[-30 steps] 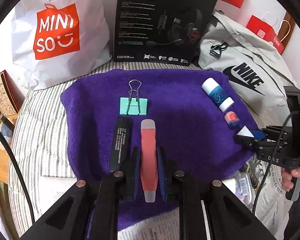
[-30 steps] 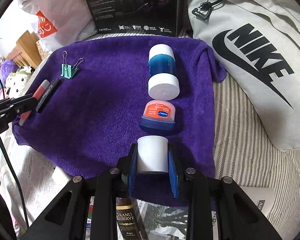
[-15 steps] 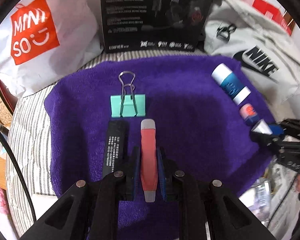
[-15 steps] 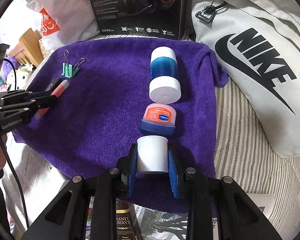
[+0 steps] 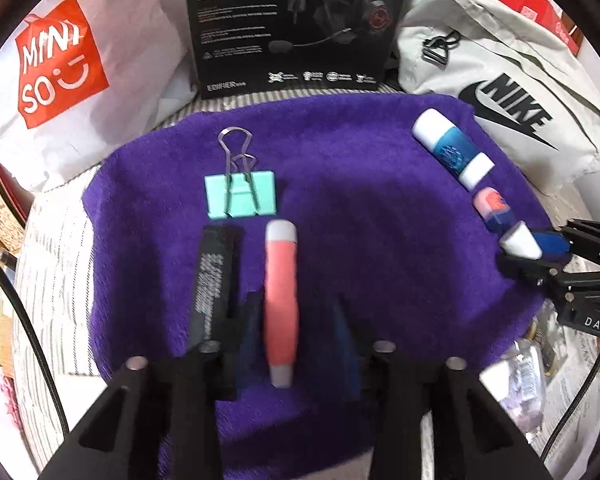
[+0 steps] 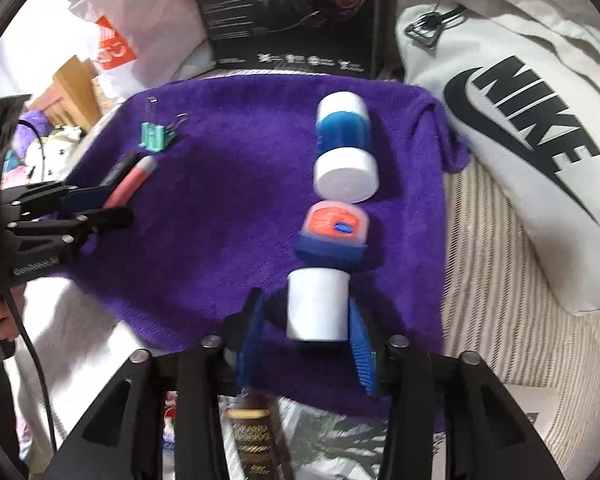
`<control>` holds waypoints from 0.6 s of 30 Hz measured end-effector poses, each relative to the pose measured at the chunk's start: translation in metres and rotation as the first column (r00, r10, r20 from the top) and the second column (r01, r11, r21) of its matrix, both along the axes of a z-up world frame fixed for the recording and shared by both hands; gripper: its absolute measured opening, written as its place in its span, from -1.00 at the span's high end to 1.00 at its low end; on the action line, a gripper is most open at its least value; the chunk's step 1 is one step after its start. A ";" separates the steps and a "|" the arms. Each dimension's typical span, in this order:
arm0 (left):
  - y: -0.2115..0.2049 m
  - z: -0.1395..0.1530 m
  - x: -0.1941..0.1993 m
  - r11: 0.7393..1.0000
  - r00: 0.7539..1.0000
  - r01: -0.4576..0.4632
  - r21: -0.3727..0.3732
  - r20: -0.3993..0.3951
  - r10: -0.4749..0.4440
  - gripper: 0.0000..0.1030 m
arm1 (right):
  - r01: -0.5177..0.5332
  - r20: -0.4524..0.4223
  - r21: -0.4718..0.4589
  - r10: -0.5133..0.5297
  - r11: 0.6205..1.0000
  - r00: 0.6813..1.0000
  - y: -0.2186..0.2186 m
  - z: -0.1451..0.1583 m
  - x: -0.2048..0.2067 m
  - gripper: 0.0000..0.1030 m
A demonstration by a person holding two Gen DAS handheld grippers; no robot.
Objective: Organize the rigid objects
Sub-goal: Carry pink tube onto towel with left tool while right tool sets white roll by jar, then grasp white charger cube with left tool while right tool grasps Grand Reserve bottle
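Note:
A red pen [image 5: 281, 304] lies on the purple towel [image 5: 360, 208], between the spread fingers of my open left gripper [image 5: 296, 306]; the pads stand clear of it. Left of the pen lies a black stick [image 5: 214, 284], and beyond both a green binder clip [image 5: 240, 199]. On the towel's right side a blue-and-white bottle [image 6: 346, 148], an orange jar with a blue lid [image 6: 334, 232] and a white cylinder [image 6: 318, 304] form a line. My right gripper [image 6: 305, 300] is open around the cylinder, with a gap on the left side.
A black headset box [image 5: 296, 24] stands behind the towel, a white Miniso bag [image 5: 60, 68] at the back left, a grey Nike bag [image 6: 520, 140] at the right. Newspaper and a dark bottle [image 6: 252, 436] lie below the towel's near edge. Striped bedding surrounds it.
Both grippers have opened. The left has let go of the red pen, the right has let go of the white cylinder; both objects now rest on the towel.

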State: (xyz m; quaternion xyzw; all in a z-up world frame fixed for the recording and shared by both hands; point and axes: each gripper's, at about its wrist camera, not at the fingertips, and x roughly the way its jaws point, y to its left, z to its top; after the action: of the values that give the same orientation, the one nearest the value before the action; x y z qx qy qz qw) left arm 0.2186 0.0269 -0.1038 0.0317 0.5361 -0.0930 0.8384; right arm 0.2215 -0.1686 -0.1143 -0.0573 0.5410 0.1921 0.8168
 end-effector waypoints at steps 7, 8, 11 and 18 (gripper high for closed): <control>-0.002 0.015 -0.023 0.999 1.000 -0.007 0.032 0.024 0.007 0.22 | 0.046 0.011 0.030 -0.046 0.998 0.999 -0.016 0.024 -0.020 0.17; -0.002 0.022 -0.030 1.000 0.999 -0.005 0.029 0.036 0.004 0.22 | 0.050 0.021 0.031 -0.050 0.998 0.999 -0.019 0.029 -0.026 0.16; -0.006 0.045 -0.051 1.000 0.997 0.009 -0.001 0.077 -0.009 0.22 | 0.058 0.043 0.036 -0.059 0.998 0.997 -0.031 0.043 -0.051 0.14; -0.041 0.043 -0.084 0.996 0.996 0.075 -0.048 0.051 -0.072 0.22 | 0.096 0.039 0.067 -0.099 0.993 0.994 -0.052 0.052 -0.105 0.13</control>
State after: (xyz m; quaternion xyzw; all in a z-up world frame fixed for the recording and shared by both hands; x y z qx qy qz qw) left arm 0.1348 -0.0139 -0.0612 0.0327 0.5115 -0.1364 0.8478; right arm 0.1161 -0.2203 -0.0626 -0.0083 0.5194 0.1683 0.8378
